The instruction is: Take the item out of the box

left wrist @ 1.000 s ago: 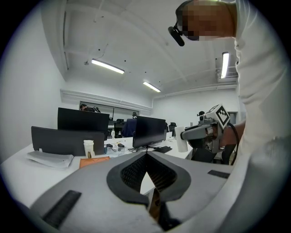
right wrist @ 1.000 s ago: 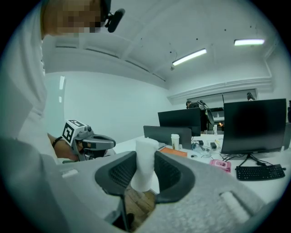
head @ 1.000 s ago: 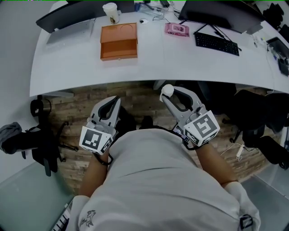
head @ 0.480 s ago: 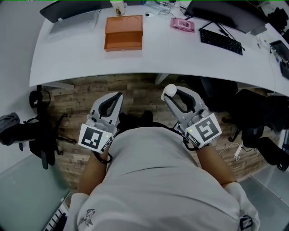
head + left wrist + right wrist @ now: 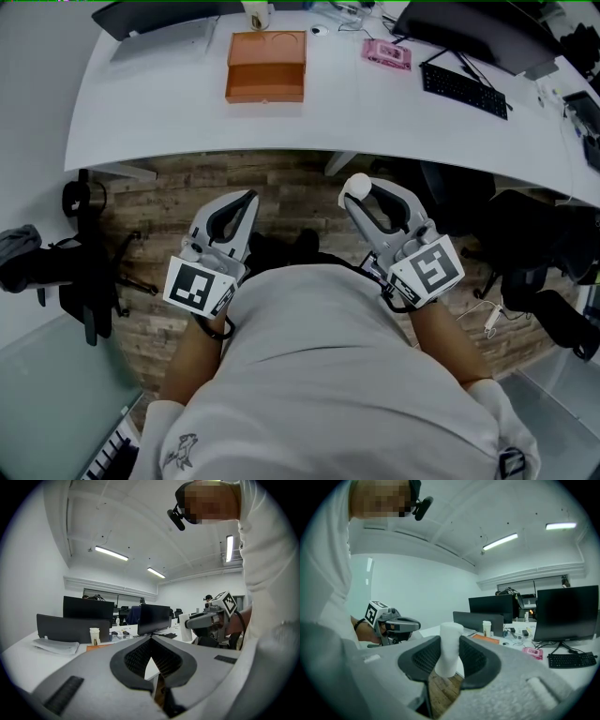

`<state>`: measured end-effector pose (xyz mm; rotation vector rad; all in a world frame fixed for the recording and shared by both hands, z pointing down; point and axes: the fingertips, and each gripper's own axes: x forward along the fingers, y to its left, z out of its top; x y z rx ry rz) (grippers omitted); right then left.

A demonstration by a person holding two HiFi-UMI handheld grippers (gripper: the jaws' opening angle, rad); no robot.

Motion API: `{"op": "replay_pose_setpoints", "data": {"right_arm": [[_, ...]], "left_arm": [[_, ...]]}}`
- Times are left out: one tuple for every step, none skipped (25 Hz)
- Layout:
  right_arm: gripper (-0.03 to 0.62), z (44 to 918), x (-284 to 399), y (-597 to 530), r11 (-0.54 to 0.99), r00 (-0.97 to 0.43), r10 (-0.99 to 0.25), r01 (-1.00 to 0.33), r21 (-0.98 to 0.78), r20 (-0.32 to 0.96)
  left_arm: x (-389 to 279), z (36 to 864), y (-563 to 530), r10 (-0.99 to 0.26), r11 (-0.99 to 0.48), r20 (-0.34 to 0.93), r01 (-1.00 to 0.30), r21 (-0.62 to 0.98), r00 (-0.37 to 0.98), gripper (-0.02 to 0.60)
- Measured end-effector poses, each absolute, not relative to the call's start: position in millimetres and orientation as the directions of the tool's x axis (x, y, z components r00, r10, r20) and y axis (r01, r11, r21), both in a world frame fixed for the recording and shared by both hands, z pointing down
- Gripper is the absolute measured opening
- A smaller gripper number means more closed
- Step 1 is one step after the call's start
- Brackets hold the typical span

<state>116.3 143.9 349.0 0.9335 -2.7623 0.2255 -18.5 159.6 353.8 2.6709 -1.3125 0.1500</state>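
An orange box (image 5: pixel 265 66) lies on the white desk (image 5: pixel 187 122), a round hollow showing in its far half; it also appears small in the right gripper view (image 5: pixel 486 639). My right gripper (image 5: pixel 356 192) is held over the wooden floor in front of the desk, shut on a white cylinder-shaped item (image 5: pixel 449 648) that stands upright between the pads (image 5: pixel 469 658). My left gripper (image 5: pixel 247 200) hangs beside it, shut with nothing in it; its tips meet (image 5: pixel 150 638). Both grippers are well short of the box.
A paper cup (image 5: pixel 255 14), a pink packet (image 5: pixel 387 54), a keyboard (image 5: pixel 464 91), a laptop (image 5: pixel 169 37) and monitors (image 5: pixel 469 28) stand on the desk. Black chairs (image 5: pixel 534 244) sit under its right side, and dark gear (image 5: pixel 75 281) on the floor at left.
The desk and box have slid up and to the right in the head view, so both grippers are slightly farther from the desk edge. The right gripper still holds the white item.
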Motion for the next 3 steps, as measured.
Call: {"op": "replay_pose_setpoints", "data": {"right_arm": [[0.123,348.8,116.1,144.4,0.788,-0.776,-0.579,-0.612,-0.074,0.252],[0.123,348.7,116.0,144.9,0.788,-0.776,-0.579,-0.611,-0.072,0.252],[0.123,348.5,115.9,145.4,0.789,-0.776,-0.578,-0.611,-0.071,0.252]], "left_arm": [[-18.8,353.8,160.4,-0.777,-0.6,0.16,-0.793,0.101,0.609,-0.002],[-19.0,353.7,161.2,-0.778,-0.6,0.159,-0.794,0.101,0.608,-0.002],[-19.2,353.6,162.0,-0.779,-0.599,0.158,-0.795,0.101,0.607,-0.002]]}}
